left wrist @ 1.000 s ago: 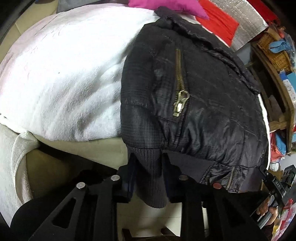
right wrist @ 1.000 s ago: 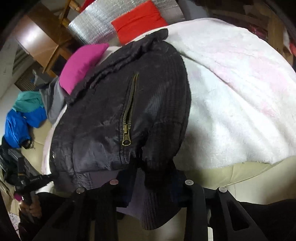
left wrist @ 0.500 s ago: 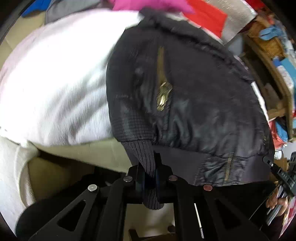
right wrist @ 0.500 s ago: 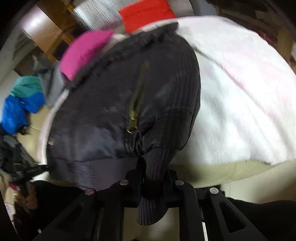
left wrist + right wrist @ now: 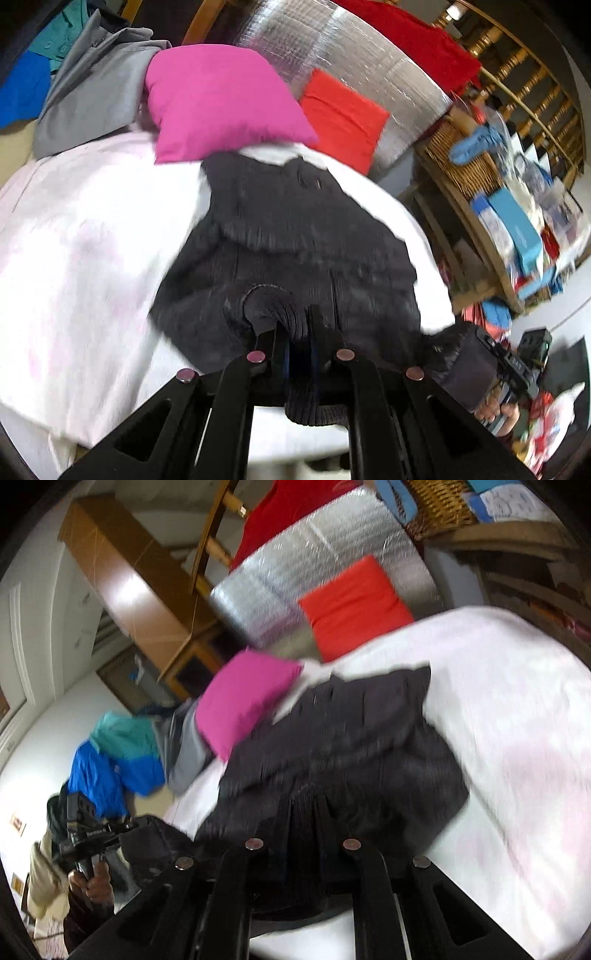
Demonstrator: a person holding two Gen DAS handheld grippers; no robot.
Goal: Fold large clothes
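A black quilted jacket (image 5: 295,221) lies on a white fluffy blanket (image 5: 92,240), its near part bunched and raised off it. My left gripper (image 5: 297,332) is shut on a ribbed black cuff (image 5: 273,299) that sticks out between its fingers. In the right wrist view the same jacket (image 5: 351,738) spreads ahead. There my right gripper (image 5: 304,812) is closing tight on the other ribbed cuff (image 5: 306,794), with its pads pressing on the knit. Each view shows the hand (image 5: 498,410) (image 5: 92,882) that holds the other gripper, at its edge.
A pink cushion (image 5: 221,99) and a red cushion (image 5: 343,118) lie past the jacket's collar, against a silver foil mat (image 5: 332,55). Grey clothing (image 5: 92,85) and a blue-teal jacket (image 5: 118,753) are piled at the left. A wooden shelf with a wicker basket (image 5: 461,166) stands right.
Both grippers went from open around the cuffs to shut on them. Both have risen and tipped up, so the jacket's hem is lifted and bunched toward the collar. The zip pockets are hidden now.
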